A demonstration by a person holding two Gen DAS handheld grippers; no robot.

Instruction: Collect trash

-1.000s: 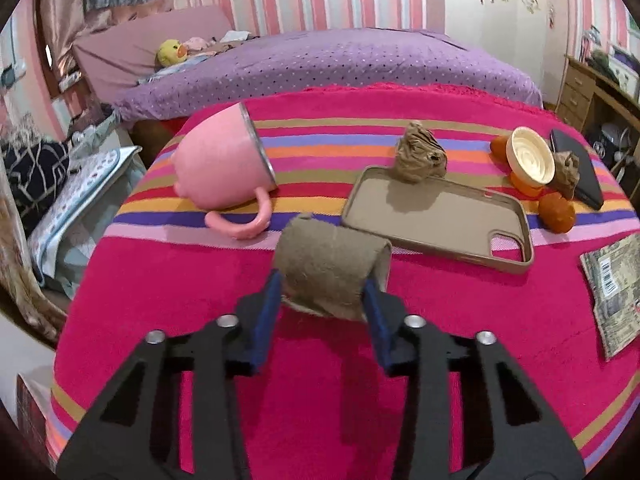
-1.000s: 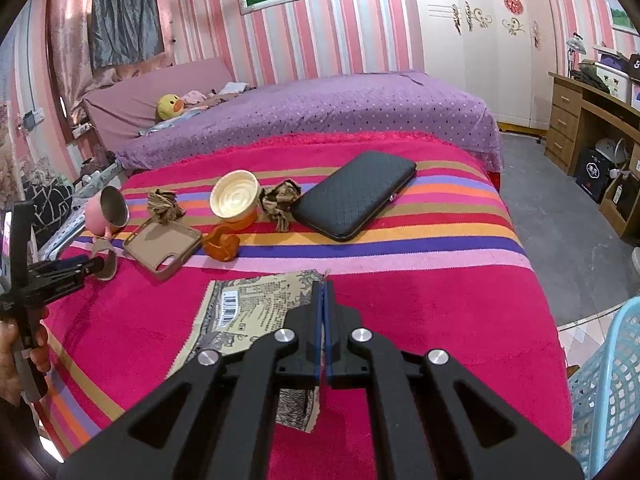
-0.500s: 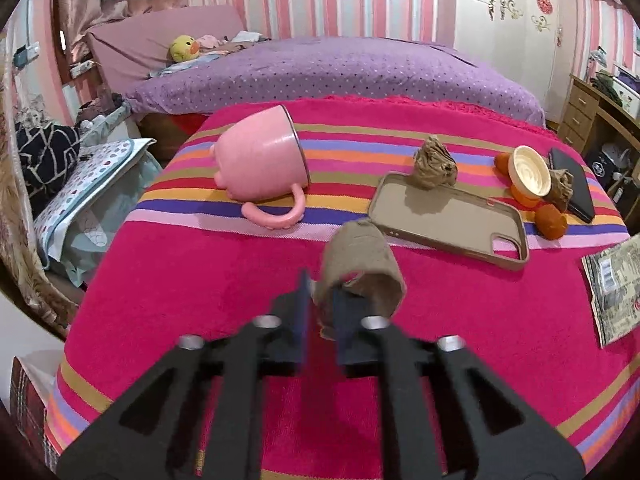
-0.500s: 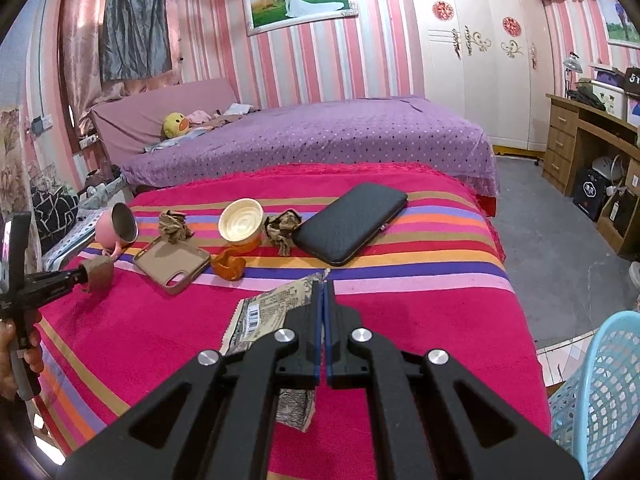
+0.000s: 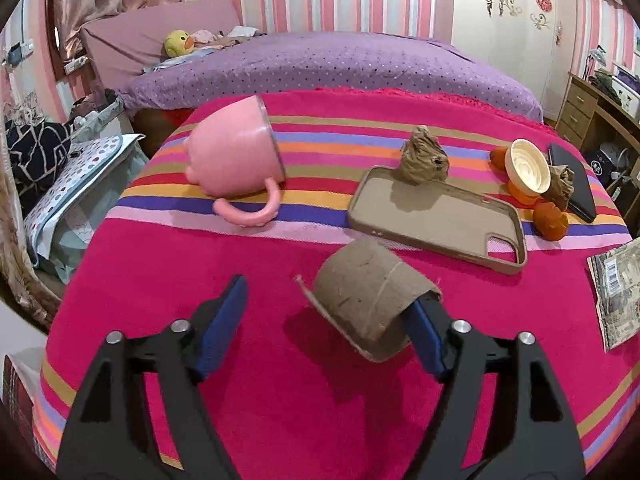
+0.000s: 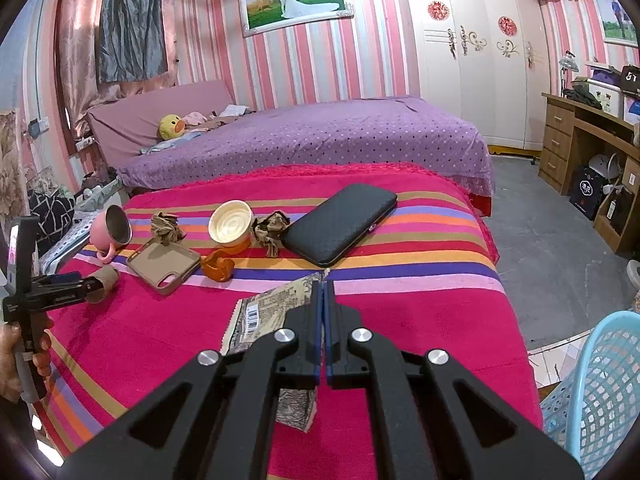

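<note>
A striped pink blanket (image 5: 160,280) covers the surface under both grippers, and beyond it lies a purple bed (image 6: 320,140). Low to the right of the right gripper (image 6: 324,292) stands a blue mesh basket (image 6: 600,380).

Straight ahead of the right jaws, a little to their right, lies a black wallet (image 6: 340,224). The jaws are clenched flat together over a printed wrapper (image 6: 264,312), which lies on the blanket under and to the left of the fingers; whether its edge is actually pinched between them is hard to tell (the fingers hide the contact).

Ahead and left of the left gripper (image 5: 332,308) a pink mug (image 5: 236,156) lies on its side, handle towards the jaws. Ahead and right lies a tan phone case (image 5: 436,216), open side up, with a crumpled brown paper wad (image 5: 420,156) at its far edge. Further right are a cream bowl (image 5: 526,172) on an orange base, a second paper wad (image 5: 560,184) and an orange piece (image 5: 550,222).

The left jaws are released and spread wide. The cardboard tube (image 5: 368,296) sits between them, leaning against the right finger and apart from the left one, its torn edge towards the gap.
</note>
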